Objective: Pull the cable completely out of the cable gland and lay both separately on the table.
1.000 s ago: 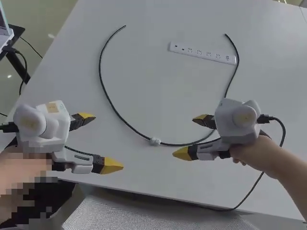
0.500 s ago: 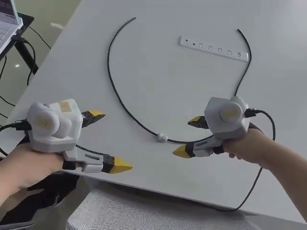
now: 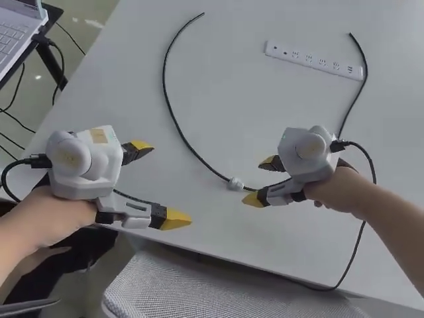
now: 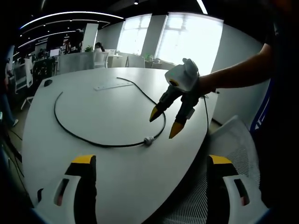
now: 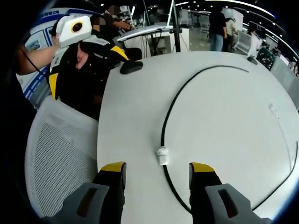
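While the black cable [image 3: 164,93] lies in a wide arc across the white table [image 3: 232,79], it runs through the small white cable gland [image 3: 234,184] at the arc's lowest point, just below the middle of the head view. At lower left, the left gripper [image 3: 164,181] has its jaws wide apart and holds nothing. Right of centre, the right gripper [image 3: 257,181] is likewise spread, its yellow tips just beside the gland without touching it. A white power strip [image 3: 315,61] lies at upper right, well apart from the gland.
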Available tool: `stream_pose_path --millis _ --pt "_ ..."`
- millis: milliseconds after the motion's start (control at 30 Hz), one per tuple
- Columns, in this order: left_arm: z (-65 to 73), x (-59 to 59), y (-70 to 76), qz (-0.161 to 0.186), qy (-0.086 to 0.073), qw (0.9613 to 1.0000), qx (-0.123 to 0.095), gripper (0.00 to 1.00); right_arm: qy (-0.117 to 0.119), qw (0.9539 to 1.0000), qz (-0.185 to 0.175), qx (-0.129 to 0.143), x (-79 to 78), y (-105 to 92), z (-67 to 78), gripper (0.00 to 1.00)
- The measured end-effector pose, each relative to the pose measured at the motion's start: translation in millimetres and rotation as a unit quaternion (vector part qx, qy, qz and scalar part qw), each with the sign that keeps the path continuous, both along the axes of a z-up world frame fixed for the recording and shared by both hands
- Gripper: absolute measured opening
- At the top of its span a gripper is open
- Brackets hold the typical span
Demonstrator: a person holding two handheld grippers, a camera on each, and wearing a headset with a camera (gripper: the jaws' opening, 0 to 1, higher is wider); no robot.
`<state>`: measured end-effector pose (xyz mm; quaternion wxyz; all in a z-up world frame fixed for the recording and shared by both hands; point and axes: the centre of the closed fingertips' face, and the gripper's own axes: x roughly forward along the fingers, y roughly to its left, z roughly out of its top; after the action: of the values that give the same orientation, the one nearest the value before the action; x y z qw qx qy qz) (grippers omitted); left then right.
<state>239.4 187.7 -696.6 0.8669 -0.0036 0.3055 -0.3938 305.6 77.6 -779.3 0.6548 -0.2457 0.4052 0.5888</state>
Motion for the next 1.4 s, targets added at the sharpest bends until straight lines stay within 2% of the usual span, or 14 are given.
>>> stream_pose_path --millis 200,567,800,1033,1200,1400 --pt "-6.0 -3.1 -2.0 -0.005 0.005 1.0 0.002 0.97 0.008 0.9999 0.011 -0.008 -4.4 9.0 -11.7 0.47" --pt "-10.3 -4.2 2.0 0.001 0.009 1.0 0.002 0.96 -0.005 0.9978 0.051 -0.041 -7.2 8.1 -33.2 0.36" --pt "-10.4 -4.0 2.8 0.003 0.009 1.0 -0.001 0.95 -0.007 0.9973 0.055 -0.048 -5.5 6.9 -35.9 0.29" --pt "-17.1 -6.2 2.5 0.001 0.016 0.9999 0.0 0.94 -0.007 0.9976 0.052 -0.045 -1.3 8.4 -36.8 0.26" --pt "-18.1 -6.2 1.5 0.001 0.018 0.9998 -0.004 0.93 -0.01 0.9966 0.066 -0.048 -3.0 9.9 -38.4 0.21" --pt "-19.7 -6.5 3.1 0.0 0.021 0.9998 -0.003 0.92 -0.012 0.9965 0.066 -0.05 0.3 11.0 -41.2 0.17"
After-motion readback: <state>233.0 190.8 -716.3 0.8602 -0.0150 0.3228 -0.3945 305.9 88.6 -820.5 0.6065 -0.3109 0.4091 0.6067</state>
